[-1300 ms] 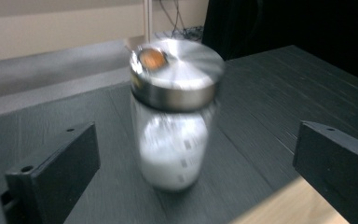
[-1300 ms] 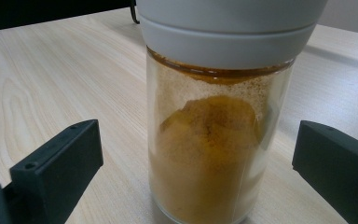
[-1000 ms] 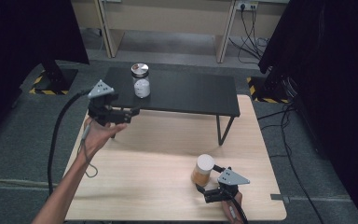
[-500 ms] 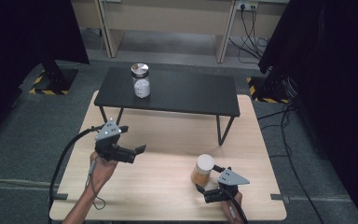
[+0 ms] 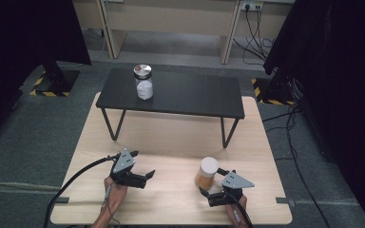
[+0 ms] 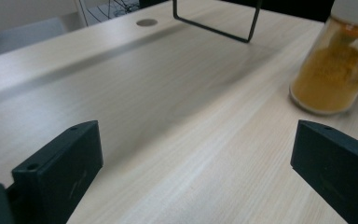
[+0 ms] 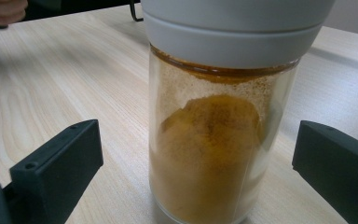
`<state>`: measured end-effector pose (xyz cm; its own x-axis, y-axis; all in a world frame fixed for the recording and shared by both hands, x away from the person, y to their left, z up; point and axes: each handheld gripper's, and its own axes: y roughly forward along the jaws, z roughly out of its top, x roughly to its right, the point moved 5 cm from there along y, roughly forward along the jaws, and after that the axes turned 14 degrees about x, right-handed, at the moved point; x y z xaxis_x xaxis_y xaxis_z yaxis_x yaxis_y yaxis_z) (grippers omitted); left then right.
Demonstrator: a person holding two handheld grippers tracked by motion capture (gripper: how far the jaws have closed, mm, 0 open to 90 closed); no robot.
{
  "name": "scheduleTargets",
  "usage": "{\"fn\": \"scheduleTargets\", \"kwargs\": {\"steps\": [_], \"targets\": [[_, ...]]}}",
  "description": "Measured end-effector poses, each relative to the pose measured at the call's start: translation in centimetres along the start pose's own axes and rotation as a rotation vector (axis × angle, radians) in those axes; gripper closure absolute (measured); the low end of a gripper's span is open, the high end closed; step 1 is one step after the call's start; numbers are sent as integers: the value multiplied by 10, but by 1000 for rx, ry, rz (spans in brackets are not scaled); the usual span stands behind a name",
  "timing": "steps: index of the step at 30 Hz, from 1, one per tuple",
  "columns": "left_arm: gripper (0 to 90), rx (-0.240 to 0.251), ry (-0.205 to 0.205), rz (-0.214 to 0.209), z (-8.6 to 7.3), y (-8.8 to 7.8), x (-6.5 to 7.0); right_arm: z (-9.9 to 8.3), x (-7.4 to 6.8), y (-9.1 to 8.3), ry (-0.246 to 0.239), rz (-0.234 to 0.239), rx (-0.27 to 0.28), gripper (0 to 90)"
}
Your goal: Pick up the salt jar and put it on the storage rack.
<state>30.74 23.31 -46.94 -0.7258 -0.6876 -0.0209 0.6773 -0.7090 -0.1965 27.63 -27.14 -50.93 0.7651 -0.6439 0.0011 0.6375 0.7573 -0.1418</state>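
**Two jars, two open hand-held grippers**

Two jars show from the high view: we see a white-filled jar [image 5: 143, 81] on the black bench [image 5: 171, 93] at 12 o'clock, and an orange spice jar [image 5: 206, 172] on the pale surface [image 5: 171, 137] at about 5 o'clock. Our right gripper view adds its grey lid and powder, standing between the spread jaws, apart from both. Our left hand-held gripper [image 5: 145, 178], released and empty, has dropped from near the bench to 7 o'clock; the right hand-held gripper [image 5: 210, 194] stays put, released.
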Motion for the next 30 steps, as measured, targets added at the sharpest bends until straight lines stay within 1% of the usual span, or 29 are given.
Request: {"fn": "scheduleTargets", "kwargs": {"steps": [3,7,9,11,13,16,19,24,30], "targets": [[12,10,-3,-16,-10,4,3,0,0,0,0,0,-1,15],[13,12,6,-37,-21,8,8,0,0,0,1,0,0,15],[13,5,10,-35,-24,10,9,0,0,0,0,0,0,15],[15,5,4,-38,-27,10,9,0,0,0,0,0,0,15],[15,12,-1,-36,-29,10,10,0,0,0,1,0,0,15],[15,19,-7,-43,-33,11,9,0,0,0,3,0,1,15],[16,1,-15,-37,-35,13,9,0,0,0,2,-2,0,15],[16,7,-19,-37,-35,13,7,0,0,0,1,-2,0,15],[14,15,-11,-36,-36,13,7,0,0,0,-1,-3,0,15]]}}
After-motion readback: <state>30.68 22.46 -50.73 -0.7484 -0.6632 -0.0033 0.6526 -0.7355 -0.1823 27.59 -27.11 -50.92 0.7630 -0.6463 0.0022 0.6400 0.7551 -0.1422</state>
